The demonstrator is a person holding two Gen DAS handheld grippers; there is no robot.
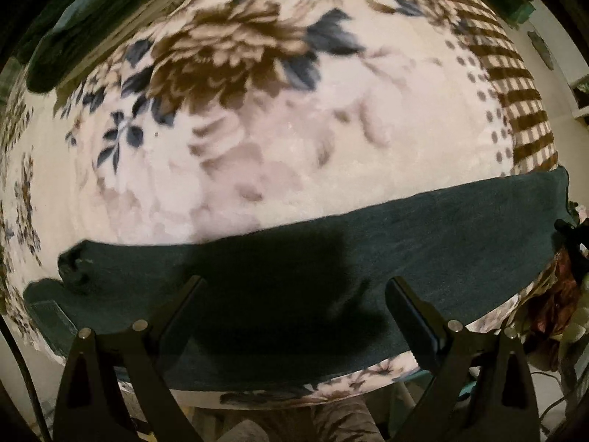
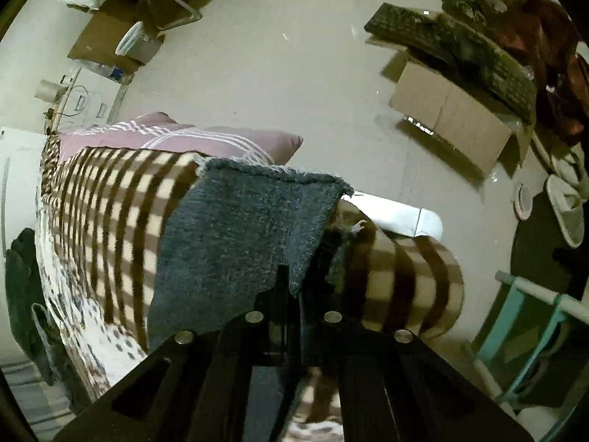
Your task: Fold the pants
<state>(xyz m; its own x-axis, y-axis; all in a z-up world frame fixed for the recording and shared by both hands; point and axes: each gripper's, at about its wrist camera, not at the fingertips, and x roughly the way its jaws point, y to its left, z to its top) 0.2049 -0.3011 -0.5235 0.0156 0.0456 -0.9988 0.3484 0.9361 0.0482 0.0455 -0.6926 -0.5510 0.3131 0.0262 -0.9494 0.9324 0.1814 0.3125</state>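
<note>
Dark green pants (image 1: pixel 368 258) lie stretched as a long band across the near part of a bed with a floral blanket (image 1: pixel 257 129). My left gripper (image 1: pixel 294 294) is open just above the middle of the pants, one finger on each side, holding nothing. In the right wrist view my right gripper (image 2: pixel 292 283) is shut on the pants' leg end (image 2: pixel 250 228), which lies at the blanket's checked border (image 2: pixel 110 213) by the bed's corner.
A pink striped pillow (image 2: pixel 176 136) lies past the leg end. Cardboard boxes (image 2: pixel 452 118), clothes and slippers (image 2: pixel 567 206) litter the floor beyond the bed. A teal rack (image 2: pixel 522 316) stands at right. Dark clothing (image 1: pixel 84 29) lies at the bed's far left.
</note>
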